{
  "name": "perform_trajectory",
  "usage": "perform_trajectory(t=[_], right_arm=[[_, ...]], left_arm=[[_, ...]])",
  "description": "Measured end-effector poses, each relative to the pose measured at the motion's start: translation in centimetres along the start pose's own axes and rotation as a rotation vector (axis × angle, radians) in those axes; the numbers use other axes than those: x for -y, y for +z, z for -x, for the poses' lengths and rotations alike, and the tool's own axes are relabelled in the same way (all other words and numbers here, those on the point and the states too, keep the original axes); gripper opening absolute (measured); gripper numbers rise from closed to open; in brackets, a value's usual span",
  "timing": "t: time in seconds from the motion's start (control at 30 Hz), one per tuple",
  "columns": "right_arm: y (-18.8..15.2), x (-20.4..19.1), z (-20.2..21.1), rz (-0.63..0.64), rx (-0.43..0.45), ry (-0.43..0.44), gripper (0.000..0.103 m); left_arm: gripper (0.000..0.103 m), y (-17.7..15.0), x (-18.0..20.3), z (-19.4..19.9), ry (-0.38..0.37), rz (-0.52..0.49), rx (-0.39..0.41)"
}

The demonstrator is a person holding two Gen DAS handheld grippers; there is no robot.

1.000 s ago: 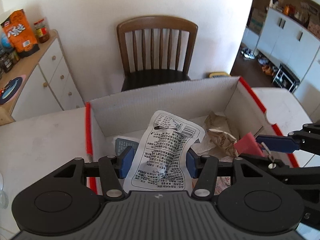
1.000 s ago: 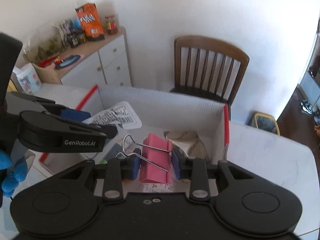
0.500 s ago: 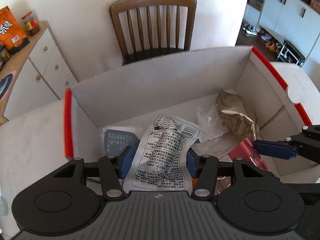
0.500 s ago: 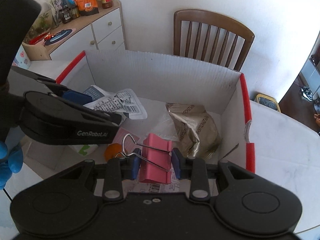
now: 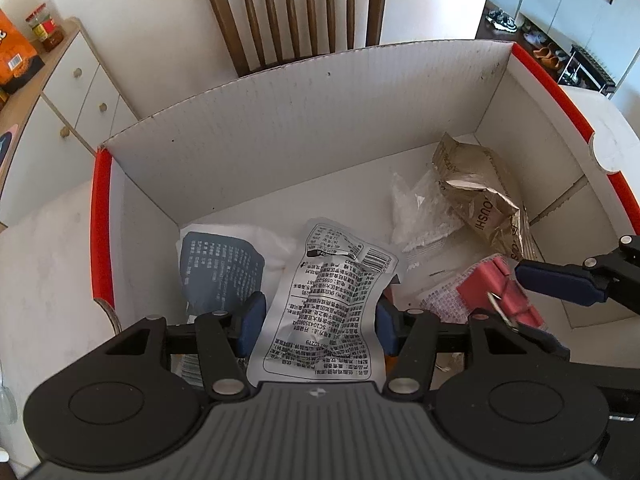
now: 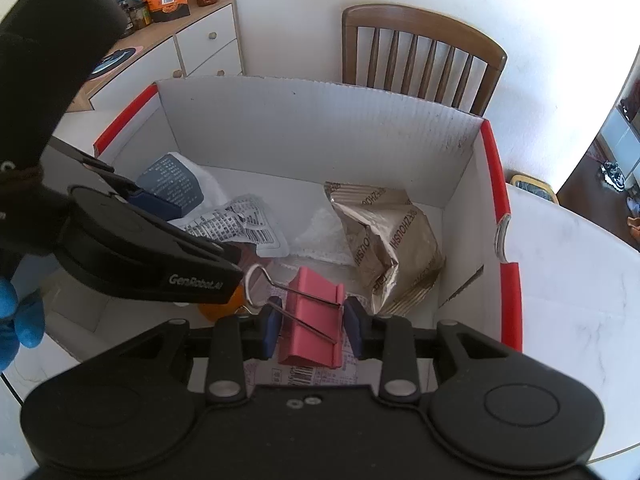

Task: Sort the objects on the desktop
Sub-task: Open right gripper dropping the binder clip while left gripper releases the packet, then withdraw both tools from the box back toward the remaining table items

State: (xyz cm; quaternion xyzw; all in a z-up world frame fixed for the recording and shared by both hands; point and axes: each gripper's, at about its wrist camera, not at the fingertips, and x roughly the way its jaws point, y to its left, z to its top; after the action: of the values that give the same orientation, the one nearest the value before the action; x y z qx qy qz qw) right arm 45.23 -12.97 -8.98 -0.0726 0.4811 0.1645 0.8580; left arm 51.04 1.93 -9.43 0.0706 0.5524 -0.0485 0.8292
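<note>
Between the blue pads of the left gripper (image 5: 318, 326), low in the middle of its frame, a white printed sachet (image 5: 328, 304) is pinched by its crumpled sides; the jaws stand partway apart, only as wide as the packet. It looks near weightless, a thin film that buckles under pressure and is likely slick, so a hold across the body as here seems safer than one at a corner, and it would probably flutter down if let go

Low in the middle of the right wrist view, the right gripper (image 6: 312, 326) has its jaws drawn close on a pink binder clip (image 6: 314, 320), pads on the two flat sides, wire handles lying across the top. Stiff metal, small and dense for its size; the flat faces give a sure grip, the wire loops would swing

Both loads hang inside the red-edged cardboard box (image 5: 102, 200), just above its contents: a dark blue packet (image 5: 218, 268) at lower left, a clear plastic bag (image 5: 424, 216) and a crumpled brown foil bag (image 5: 476, 196) toward the right. An orange object (image 6: 224, 306) peeks from under the left gripper in the right wrist view; I cannot tell what it is
</note>
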Motion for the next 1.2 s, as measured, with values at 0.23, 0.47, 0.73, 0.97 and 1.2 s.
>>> perform_trajectory(t=[0.23, 0.47, 0.73, 0.97, 1.2], right_arm=[[0.2, 0.2, 1.0, 0.001, 0.027, -0.009, 0.051], [0.1, 0.5, 3.0, -0.015, 0.051, 0.016, 0.051], [-0.6, -0.6, 6.7, 0.040, 0.102, 0.029, 0.063], [-1.4, -1.7, 10.0, 0.062, 0.136, 0.048, 0.064], [-3.1, -1.9, 13.6, 0.056, 0.176, 0.080, 0.076]], left_arm=[[0.066, -0.4, -0.6, 1.3, -0.023, 0.047, 0.042], [0.066, -1.0, -0.6, 3.7, -0.020, 0.051, 0.094], [0.066, -2.9, -1.1, 7.7, -0.050, 0.077, 0.172], [0.066, -5.4, -1.3, 11.5, -0.068, 0.096, 0.236], [0.066, -8.2, -1.1, 15.1, -0.082, 0.098, 0.305]])
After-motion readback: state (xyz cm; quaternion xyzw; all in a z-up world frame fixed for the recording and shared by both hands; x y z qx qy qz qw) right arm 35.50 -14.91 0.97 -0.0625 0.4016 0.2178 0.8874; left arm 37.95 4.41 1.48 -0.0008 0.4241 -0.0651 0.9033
